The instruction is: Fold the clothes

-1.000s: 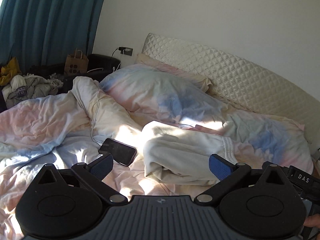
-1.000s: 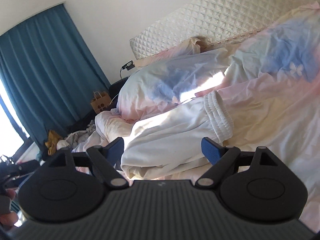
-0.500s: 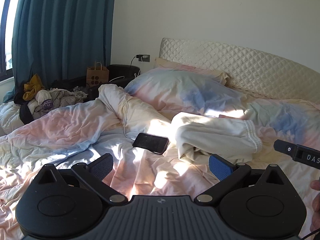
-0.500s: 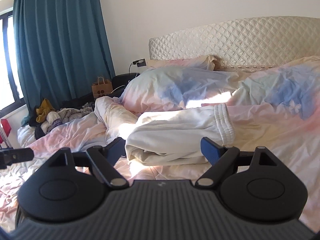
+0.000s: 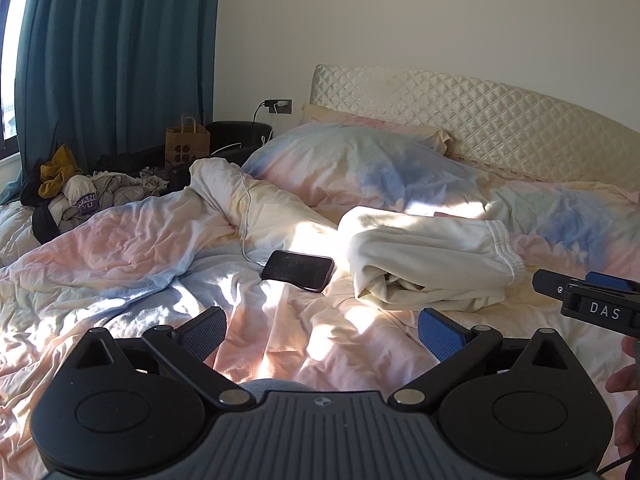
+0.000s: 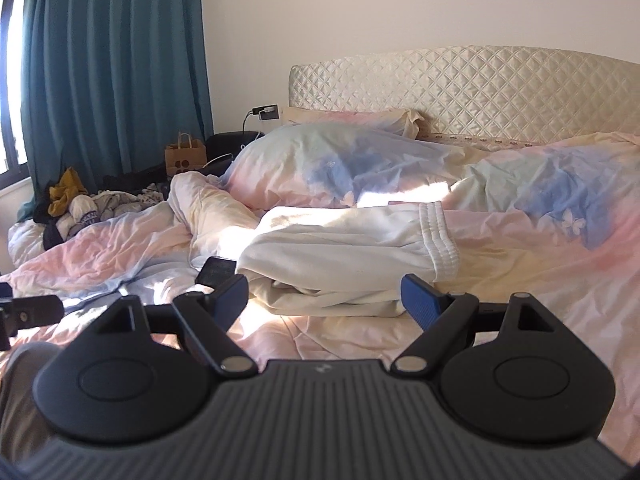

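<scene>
A folded cream garment [image 5: 428,256] [image 6: 344,256] with a ribbed elastic band lies on the pastel duvet in the middle of the bed. In the left wrist view my left gripper [image 5: 322,330] hovers open over the bedding, short of the garment and a little to its left, with nothing between its blue pads. My right gripper [image 6: 324,298] is open too, just in front of the garment's near edge, empty. The right gripper's tip also shows at the right edge of the left wrist view, beside the garment's band.
A black phone [image 5: 298,270] on a white cable lies just left of the garment. Pillows [image 5: 352,168] and a quilted headboard [image 5: 480,112] stand behind. A heap of clothes [image 5: 76,196], a paper bag [image 5: 187,146] and teal curtains [image 5: 112,60] are at the far left.
Both grippers have pulled back from the garment and levelled out of a roll; the garment and phone now look farther away. Both stayed open.
</scene>
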`<state>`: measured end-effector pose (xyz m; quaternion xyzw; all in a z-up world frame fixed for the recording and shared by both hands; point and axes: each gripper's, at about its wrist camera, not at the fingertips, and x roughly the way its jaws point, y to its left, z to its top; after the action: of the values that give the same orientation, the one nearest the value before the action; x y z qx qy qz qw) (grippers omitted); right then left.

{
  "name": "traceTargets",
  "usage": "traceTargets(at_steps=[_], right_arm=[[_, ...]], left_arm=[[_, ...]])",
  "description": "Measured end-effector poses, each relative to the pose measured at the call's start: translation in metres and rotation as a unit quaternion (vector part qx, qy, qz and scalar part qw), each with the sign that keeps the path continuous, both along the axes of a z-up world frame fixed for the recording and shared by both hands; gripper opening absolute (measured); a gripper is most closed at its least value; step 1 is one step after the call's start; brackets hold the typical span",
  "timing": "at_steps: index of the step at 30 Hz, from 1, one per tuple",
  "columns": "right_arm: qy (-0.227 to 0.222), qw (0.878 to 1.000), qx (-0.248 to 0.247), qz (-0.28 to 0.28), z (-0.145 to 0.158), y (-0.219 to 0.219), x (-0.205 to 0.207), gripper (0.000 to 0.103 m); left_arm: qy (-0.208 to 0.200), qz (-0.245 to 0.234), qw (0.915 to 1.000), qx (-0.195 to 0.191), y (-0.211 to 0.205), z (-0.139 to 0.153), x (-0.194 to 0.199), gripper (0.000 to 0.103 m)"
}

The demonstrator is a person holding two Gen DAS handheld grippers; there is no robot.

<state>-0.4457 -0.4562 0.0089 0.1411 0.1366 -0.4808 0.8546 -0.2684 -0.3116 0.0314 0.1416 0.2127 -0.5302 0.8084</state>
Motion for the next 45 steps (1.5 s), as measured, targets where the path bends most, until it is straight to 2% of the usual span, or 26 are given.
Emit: traceTargets(at_steps=[26,45], right_arm=[[-0.001,1.000,-0.014,-0.024,0.005,0.008,-0.001,0.085],[0.005,1.000,0.003,-0.010,-0.006,-0.005,0.046,0.085]], left_arm=[[-0.009,-0.002,0.9998,-0.015,0.011,0.008,0.001,0.103],[0.028,0.057,0.9979,-0.015,0.021,0.002,0.072,0.103]])
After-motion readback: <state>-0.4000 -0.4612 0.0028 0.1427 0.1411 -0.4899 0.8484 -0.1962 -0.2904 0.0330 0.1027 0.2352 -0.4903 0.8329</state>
